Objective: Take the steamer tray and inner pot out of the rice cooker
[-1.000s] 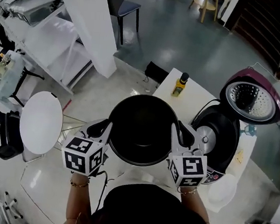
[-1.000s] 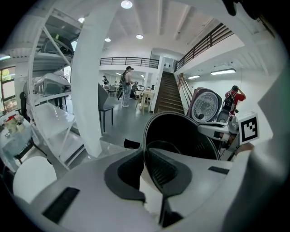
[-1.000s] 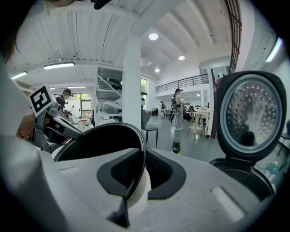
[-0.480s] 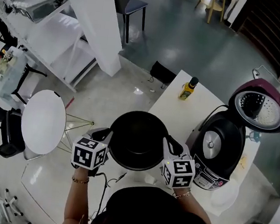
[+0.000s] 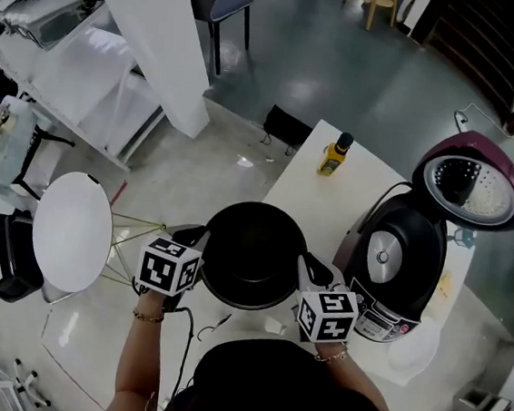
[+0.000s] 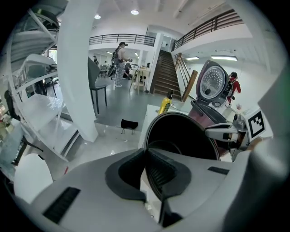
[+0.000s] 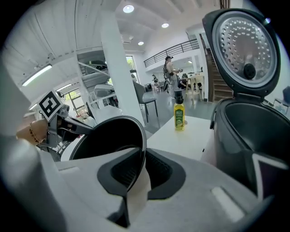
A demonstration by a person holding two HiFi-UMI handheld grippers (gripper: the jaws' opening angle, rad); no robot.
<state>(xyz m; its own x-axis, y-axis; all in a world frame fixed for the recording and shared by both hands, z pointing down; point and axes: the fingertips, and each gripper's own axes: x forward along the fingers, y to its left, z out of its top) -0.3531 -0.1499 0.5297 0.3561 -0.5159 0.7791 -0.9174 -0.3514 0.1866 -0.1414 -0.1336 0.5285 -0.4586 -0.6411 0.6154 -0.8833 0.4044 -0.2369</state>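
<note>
Jaws of the left gripper (image 5: 197,238) and right gripper (image 5: 311,268) clamp opposite rims of the black inner pot (image 5: 252,256), beside the open rice cooker (image 5: 395,260); whether its hidden underside touches the table (image 5: 316,206), I can't tell.

The rice cooker (image 5: 395,260) takes up the right side of the desk (image 5: 316,206), and its open lid (image 5: 473,191) stands up over the far right edge, so the only way in there is from above. A yellow bottle (image 5: 333,155) stands alone at the far left corner. Between the bottle and the cooker the desk is bare and can be reached from the left edge. Over the near left edge the inner pot (image 5: 252,254) fills the space, clamped at its rim by the left hand-held gripper (image 5: 199,238) and the right hand-held gripper (image 5: 310,270). Left of the desk the floor lies open as far as a round white table (image 5: 72,231).
</note>
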